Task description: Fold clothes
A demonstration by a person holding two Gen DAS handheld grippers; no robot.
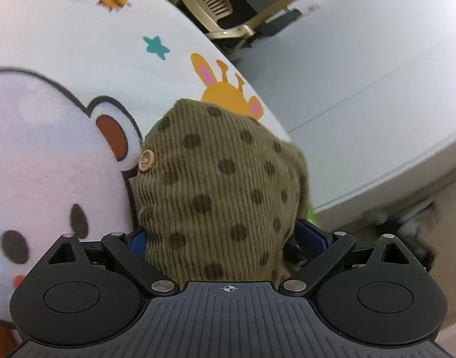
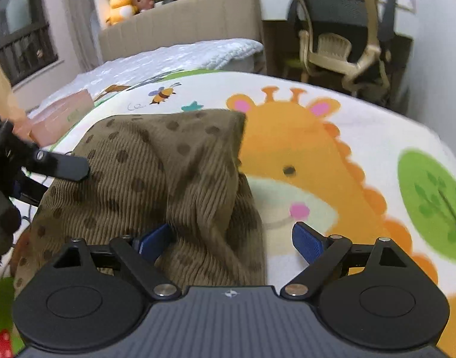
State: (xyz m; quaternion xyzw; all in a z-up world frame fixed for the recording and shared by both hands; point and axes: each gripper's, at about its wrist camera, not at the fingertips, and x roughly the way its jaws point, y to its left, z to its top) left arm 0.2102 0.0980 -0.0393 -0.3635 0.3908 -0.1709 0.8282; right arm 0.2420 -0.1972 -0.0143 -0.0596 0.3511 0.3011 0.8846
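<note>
A brown corduroy garment [image 1: 216, 185] with dark dots and a pale button [image 1: 146, 161] bulges up in front of my left gripper [image 1: 225, 235]. The blue pads [image 1: 313, 235] stand wide apart on either side of the cloth, so this gripper is open. In the right wrist view the garment [image 2: 156, 173] lies tented on the cartoon bed sheet [image 2: 362, 137]. My right gripper [image 2: 230, 238] is open: its left pad [image 2: 154, 238] is tucked against a fold and its right pad [image 2: 307, 243] hangs over bare sheet. The left gripper [image 2: 63, 167] reaches in at the garment's left edge.
The sheet shows a giraffe [image 2: 302, 155], a bee and a white bear [image 1: 48, 155]. A desk chair [image 2: 341, 41] stands past the bed's far edge. A headboard with plush toys [image 2: 120, 6] and a pink box [image 2: 63, 116] lie at the back left.
</note>
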